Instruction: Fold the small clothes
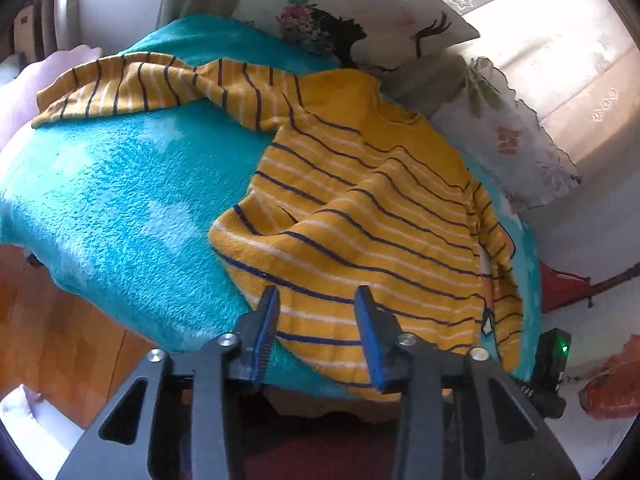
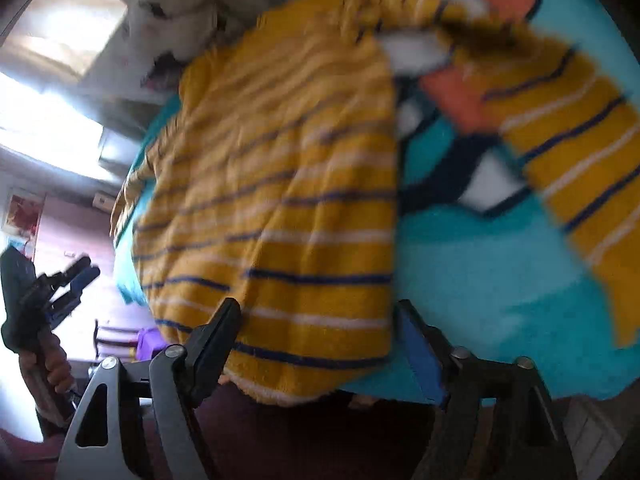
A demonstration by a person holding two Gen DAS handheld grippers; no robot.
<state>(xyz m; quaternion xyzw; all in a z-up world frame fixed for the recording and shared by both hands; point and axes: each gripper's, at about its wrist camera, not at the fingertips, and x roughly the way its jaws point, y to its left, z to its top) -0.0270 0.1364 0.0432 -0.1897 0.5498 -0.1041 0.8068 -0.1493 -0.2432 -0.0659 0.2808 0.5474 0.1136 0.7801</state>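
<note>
Lying past both grippers' spread, empty fingers (image 1: 267,312), the striped sweater (image 1: 360,216) on a blanket (image 1: 120,200)

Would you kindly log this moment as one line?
left gripper: open, empty | right gripper: open, empty | striped shirt: flat on teal blanket, unfolded

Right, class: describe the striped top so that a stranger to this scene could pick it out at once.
Find the turquoise fleece blanket spread over the surface. On it lies the striped top, one long sleeve stretched out sideways. It is the only mustard-yellow garment, crossed by thin navy and white stripes, unlike the pale printed cushion behind it.
</note>
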